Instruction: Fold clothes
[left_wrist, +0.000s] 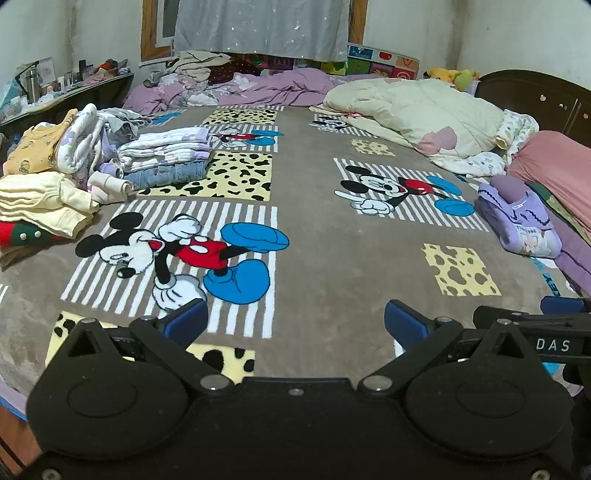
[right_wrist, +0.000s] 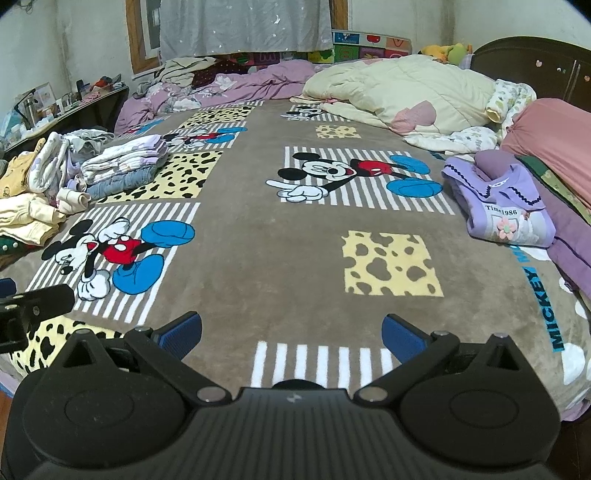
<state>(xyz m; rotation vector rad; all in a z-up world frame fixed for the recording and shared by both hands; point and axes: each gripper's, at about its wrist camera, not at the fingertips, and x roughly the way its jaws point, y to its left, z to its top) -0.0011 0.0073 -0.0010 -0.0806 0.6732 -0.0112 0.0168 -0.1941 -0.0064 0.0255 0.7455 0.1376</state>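
Observation:
A folded purple sweater with a flower patch (right_wrist: 502, 210) lies at the bed's right side; it also shows in the left wrist view (left_wrist: 517, 221). A neat stack of folded clothes (left_wrist: 166, 158) sits at the left, also in the right wrist view (right_wrist: 122, 166). A loose pile of yellow, cream and white garments (left_wrist: 48, 173) lies beside it, and shows in the right wrist view (right_wrist: 33, 199). My left gripper (left_wrist: 295, 325) is open and empty above the Mickey Mouse blanket (left_wrist: 314, 240). My right gripper (right_wrist: 291, 336) is open and empty, beside the left one.
A cream quilt (left_wrist: 417, 110) and a pink pillow (left_wrist: 557, 170) lie at the back right. A rumpled purple cover with loose clothes (left_wrist: 236, 88) runs along the far edge. A cluttered shelf (left_wrist: 55, 88) stands at the left. A dark headboard (left_wrist: 546, 99) is at the right.

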